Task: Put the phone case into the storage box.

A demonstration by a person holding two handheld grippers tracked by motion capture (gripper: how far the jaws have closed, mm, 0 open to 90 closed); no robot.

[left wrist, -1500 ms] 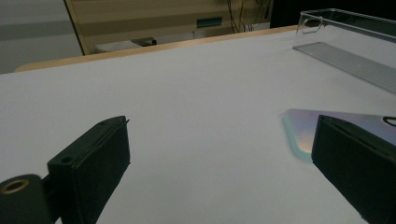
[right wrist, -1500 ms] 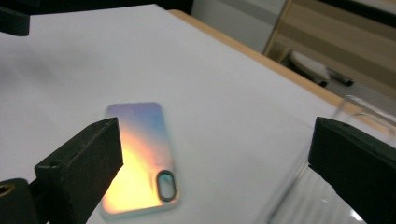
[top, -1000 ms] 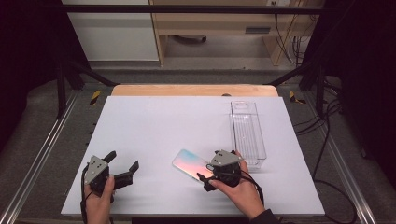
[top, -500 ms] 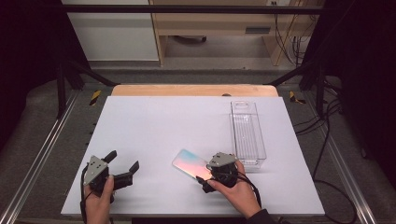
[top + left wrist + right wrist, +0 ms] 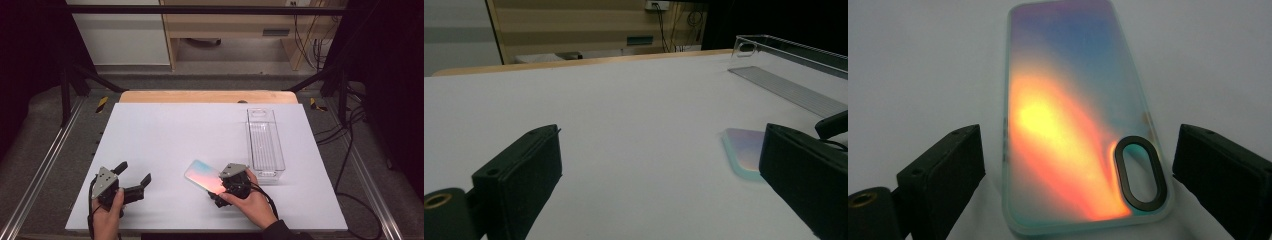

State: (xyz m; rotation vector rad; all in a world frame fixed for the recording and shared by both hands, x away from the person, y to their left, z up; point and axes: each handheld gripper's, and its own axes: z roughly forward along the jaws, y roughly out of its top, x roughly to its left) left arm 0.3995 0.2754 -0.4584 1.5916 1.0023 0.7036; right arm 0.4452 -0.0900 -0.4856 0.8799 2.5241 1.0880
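I've got the R gripper (image 5: 216, 196) low over the near end of the phone case (image 5: 1078, 115), jaws straddling its camera-cutout end w/ a gap each side; they've just been closing in, pads not yet on it, so nothing gripped. Case lies flat on the white table (image 5: 165, 130), front-center, iridescent blue to orange, just beside the clear plastic bin (image 5: 264, 145) at the right. L gripper (image 5: 134, 176) sits near the front-left edge in my L hand (image 5: 107, 217), jaws wide apart, nothing between them, well apart from the case.
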